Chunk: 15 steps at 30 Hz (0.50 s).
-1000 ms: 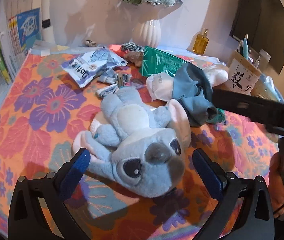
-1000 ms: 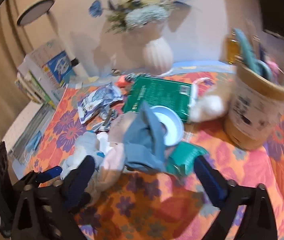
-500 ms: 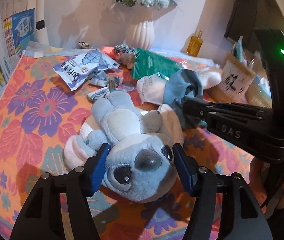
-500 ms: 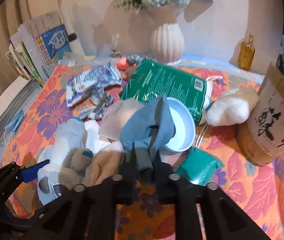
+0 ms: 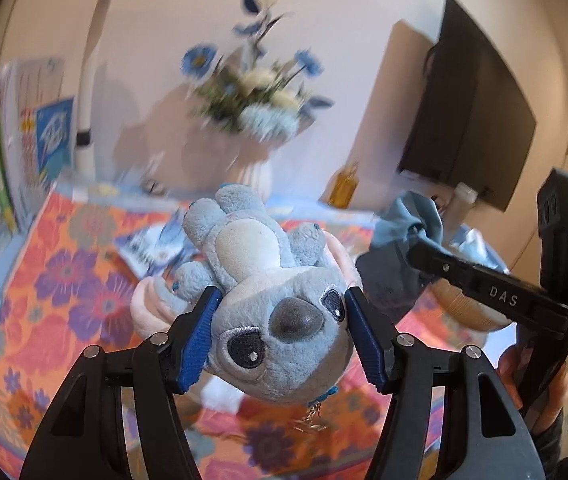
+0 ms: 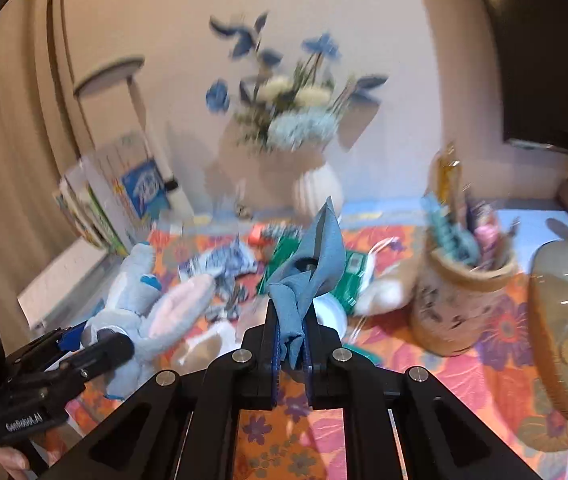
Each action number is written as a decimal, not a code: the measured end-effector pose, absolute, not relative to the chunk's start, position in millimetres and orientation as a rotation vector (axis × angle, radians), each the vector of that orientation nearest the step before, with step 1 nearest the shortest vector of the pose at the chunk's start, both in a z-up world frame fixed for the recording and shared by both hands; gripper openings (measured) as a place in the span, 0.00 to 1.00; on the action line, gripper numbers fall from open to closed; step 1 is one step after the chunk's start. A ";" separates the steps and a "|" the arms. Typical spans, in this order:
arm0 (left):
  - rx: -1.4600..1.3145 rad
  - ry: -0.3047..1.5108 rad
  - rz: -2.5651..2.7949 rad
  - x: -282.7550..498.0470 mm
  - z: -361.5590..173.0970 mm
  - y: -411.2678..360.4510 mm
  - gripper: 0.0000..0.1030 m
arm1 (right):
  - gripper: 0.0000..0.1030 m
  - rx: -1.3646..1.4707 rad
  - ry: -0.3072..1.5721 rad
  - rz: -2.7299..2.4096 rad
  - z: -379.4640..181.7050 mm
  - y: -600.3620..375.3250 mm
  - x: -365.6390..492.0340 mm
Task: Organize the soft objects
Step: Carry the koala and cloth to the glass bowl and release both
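Item one: your left gripper (image 5: 279, 338) was clenched on the plush toy (image 5: 279, 308), its ribbed blue pads (image 5: 199, 340) pressing either side of the rounded head. The toy was fuzzy pale-blue pile with a cream belly patch, a grey felt nose and stitched dark eyes. It was held face toward the camera, with the body and stubby limbs pointing away toward the far edge of the bench (image 5: 43, 280) and raised off its surface. One long pink-lined ear (image 6: 179, 304) hung out sideways.

Item two: your right gripper (image 6: 294, 344) was closed tight on the blue cloth (image 6: 312, 264), a thin, limp woven fabric. It was bunched between the pads and stood up in a pointed fold above them, lifted off the bench.

Item three: the bench carried a floral covering in orange, pink and purple. A ribbed white vase (image 6: 318, 192) of blue and cream flowers stood at the far edge. A tan cylindrical holder (image 6: 456, 312) stuffed with small items stood toward the right side.

Both views were motion-blurred.
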State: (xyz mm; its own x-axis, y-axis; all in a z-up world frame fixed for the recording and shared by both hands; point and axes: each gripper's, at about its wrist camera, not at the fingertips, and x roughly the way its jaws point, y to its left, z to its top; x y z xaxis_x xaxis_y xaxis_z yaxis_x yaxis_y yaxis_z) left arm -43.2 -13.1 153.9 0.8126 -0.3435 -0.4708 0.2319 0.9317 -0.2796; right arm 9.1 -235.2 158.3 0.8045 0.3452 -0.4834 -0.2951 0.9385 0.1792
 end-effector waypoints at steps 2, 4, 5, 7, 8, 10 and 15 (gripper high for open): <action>-0.195 0.507 -0.338 -43.1 172.3 -22.7 0.58 | 0.08 0.118 0.493 0.317 172.4 -253.4 1.2; -0.173 0.465 -0.372 -36.1 193.3 -40.3 0.58 | 0.08 0.136 0.449 0.276 187.8 -275.9 -9.1; -0.167 0.449 -0.391 -32.9 203.2 -47.4 0.58 | 0.08 0.143 0.421 0.232 197.7 -291.0 -15.6; -0.169 0.432 -0.450 -17.0 223.6 -74.8 0.59 | 0.08 0.152 0.410 0.148 209.4 -312.4 -21.4; -0.174 0.428 -0.480 -10.3 230.9 -89.5 0.59 | 0.08 0.169 0.410 0.085 215.8 -329.5 -23.8; -0.187 0.421 -0.561 4.7 247.1 -126.3 0.59 | 0.08 0.216 0.408 0.032 222.0 -356.0 -27.1; -0.196 0.430 -0.724 39.0 262.8 -217.5 0.59 | 0.08 0.314 0.428 -0.156 215.4 -427.6 -19.7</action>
